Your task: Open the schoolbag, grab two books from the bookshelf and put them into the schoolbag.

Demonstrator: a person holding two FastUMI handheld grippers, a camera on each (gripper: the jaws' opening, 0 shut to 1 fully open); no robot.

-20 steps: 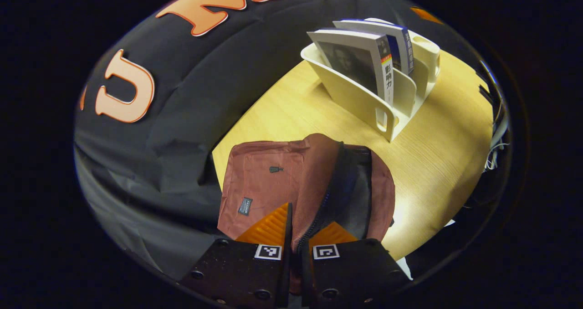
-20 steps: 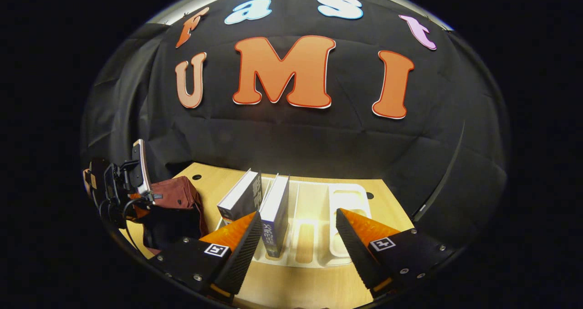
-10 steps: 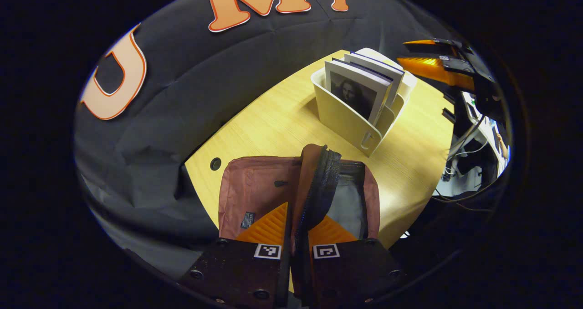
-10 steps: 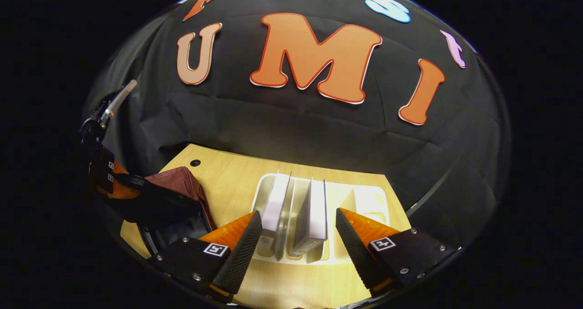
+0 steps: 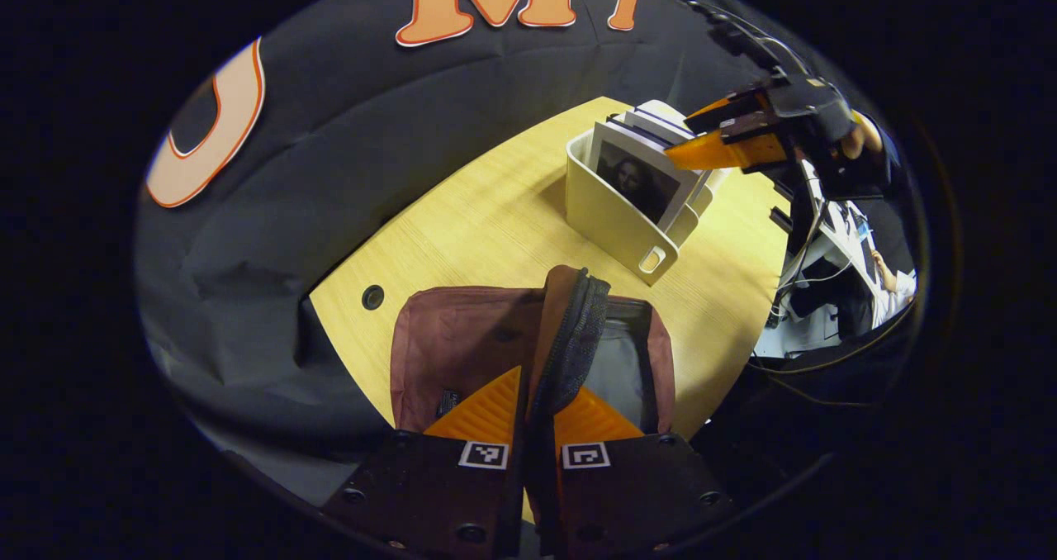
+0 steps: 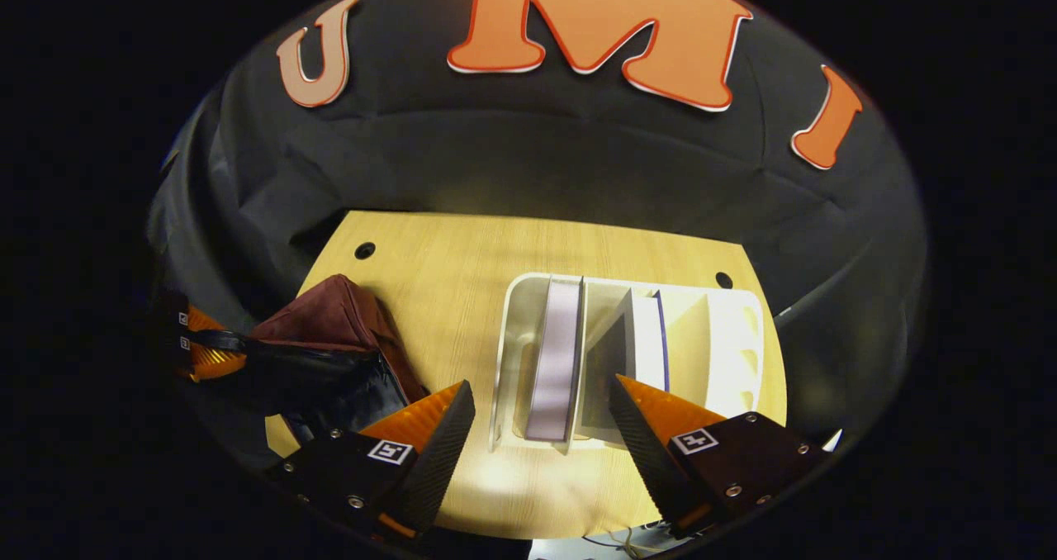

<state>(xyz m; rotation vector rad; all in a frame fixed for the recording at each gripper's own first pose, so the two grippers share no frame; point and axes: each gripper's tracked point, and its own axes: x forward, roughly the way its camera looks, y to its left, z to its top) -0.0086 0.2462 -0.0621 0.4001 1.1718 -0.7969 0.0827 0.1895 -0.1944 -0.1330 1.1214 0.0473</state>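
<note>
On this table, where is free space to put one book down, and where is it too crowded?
Bare wood lies between the schoolbag and the bookshelf, and behind both, up to the black cloth. It is crowded at the bookshelf, where the right gripper hovers open, and at the schoolbag's mouth, held by the left gripper.

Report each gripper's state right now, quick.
Left gripper: shut on the schoolbag, pinching its zipper edge and holding it open.
Right gripper: open, holding nothing, above the bookshelf with its two books.
</note>
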